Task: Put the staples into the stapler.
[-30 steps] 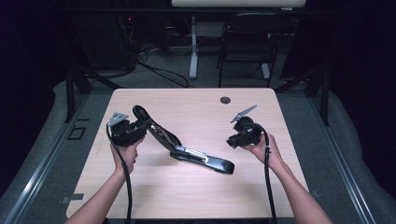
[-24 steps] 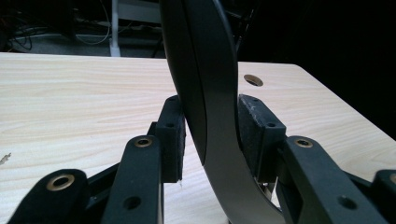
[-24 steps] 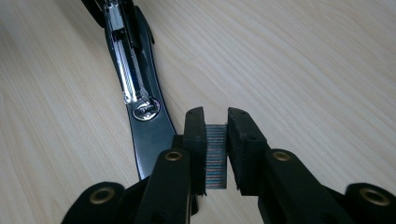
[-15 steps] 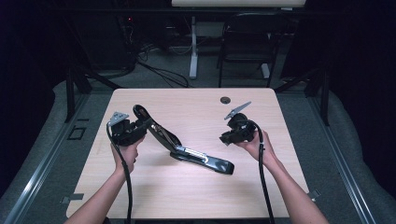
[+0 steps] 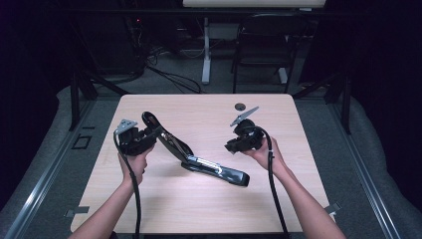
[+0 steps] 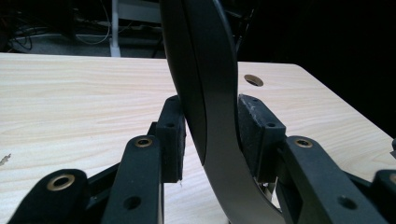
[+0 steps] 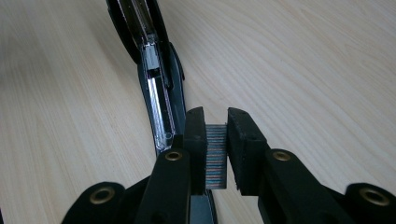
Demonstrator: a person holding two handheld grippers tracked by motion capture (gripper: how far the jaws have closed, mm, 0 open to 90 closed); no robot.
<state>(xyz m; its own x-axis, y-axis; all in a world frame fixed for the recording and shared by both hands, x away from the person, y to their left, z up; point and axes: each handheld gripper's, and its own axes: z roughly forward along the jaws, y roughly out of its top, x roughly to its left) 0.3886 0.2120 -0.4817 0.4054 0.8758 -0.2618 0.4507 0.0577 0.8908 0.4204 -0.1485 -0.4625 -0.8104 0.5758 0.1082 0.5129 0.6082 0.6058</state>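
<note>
Black stapler (image 5: pixel 199 157) lies opened on wooden table (image 5: pixel 209 209); left gripper (image 6: pixel 208 135) clamps its raised top arm. Right gripper (image 7: pixel 216 154) pinches a staple strip (image 7: pixel 215 156) just above the open magazine channel (image 7: pixel 159 116). Table grommet (image 6: pixel 253 80) sits well beyond the left fingertips.

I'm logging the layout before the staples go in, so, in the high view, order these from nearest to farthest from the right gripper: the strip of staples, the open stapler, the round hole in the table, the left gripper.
1. Strip of staples: clamped in the right gripper.
2. Open stapler: just left, its tray below the gripper.
3. Round hole: beyond it, near the table's far edge.
4. Left gripper: across the table, holding the stapler's raised arm.
</note>
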